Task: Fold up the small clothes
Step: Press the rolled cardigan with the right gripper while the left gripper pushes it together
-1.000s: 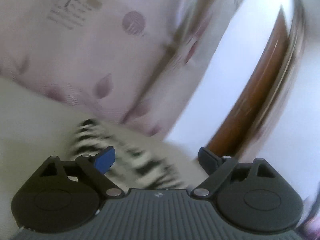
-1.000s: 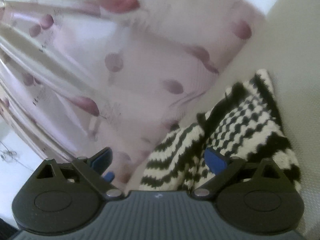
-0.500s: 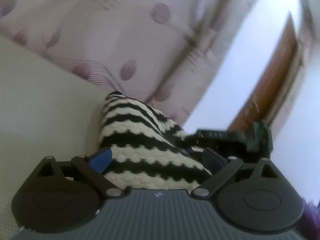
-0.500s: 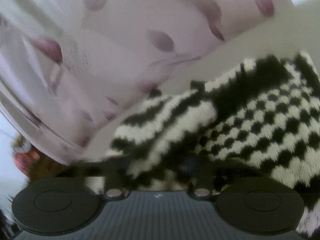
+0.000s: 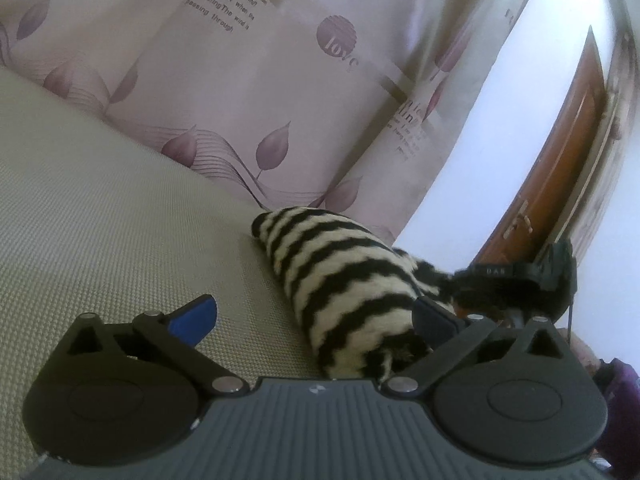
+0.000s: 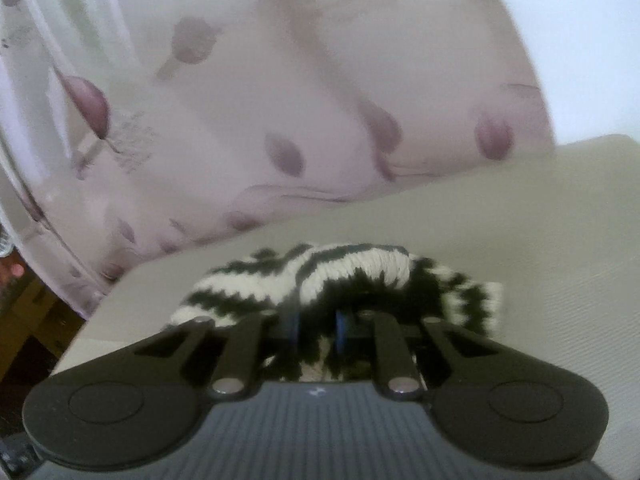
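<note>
Soft daylight glows through the pale curtain (image 5: 280, 80) behind the scene, with no hard shadows. The left wrist view is fairly sharp, though the white wall (image 5: 500, 140) is washed out. The right wrist view is smeared with blur throughout. Both bend strongly at the edges.

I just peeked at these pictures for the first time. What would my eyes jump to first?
Probably the fuzzy black-and-white striped knit, lying bunched on the beige woven surface. The right gripper has just been closing and now pinches a fold of it, while the left gripper stands wide open around its near end. Behind hangs a pale pink curtain with purple leaves.
</note>
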